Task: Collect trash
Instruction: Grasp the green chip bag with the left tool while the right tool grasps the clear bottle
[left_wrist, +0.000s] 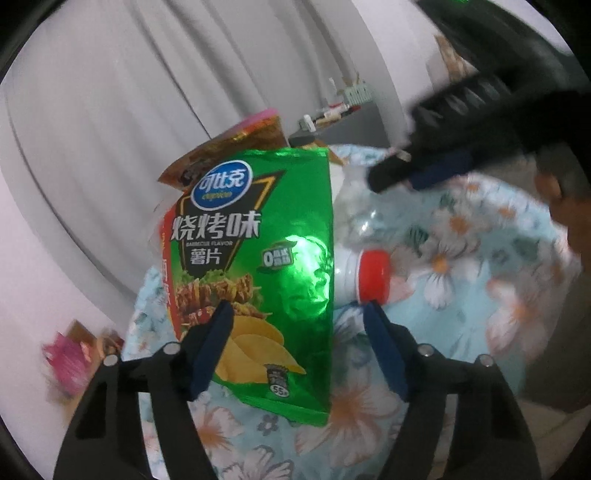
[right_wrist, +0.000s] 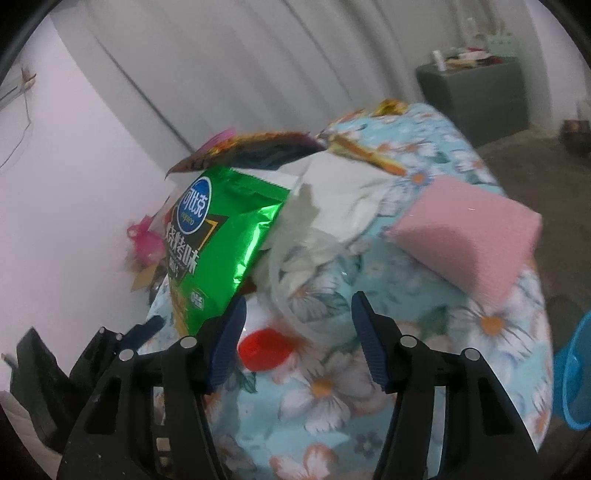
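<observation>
Both grippers held apart over trash on a floral cloth.

In the left wrist view, our left gripper has its jaws apart, straddling the lower part of a green chip bag without clamping it. A bottle with a red cap lies just right of the bag on the floral cloth. The right gripper reaches in from the upper right.

In the right wrist view, our right gripper is also spread apart, above the cap. The chip bag leans at the left, white paper beside it, a pink sponge at the right on the cloth.
</observation>
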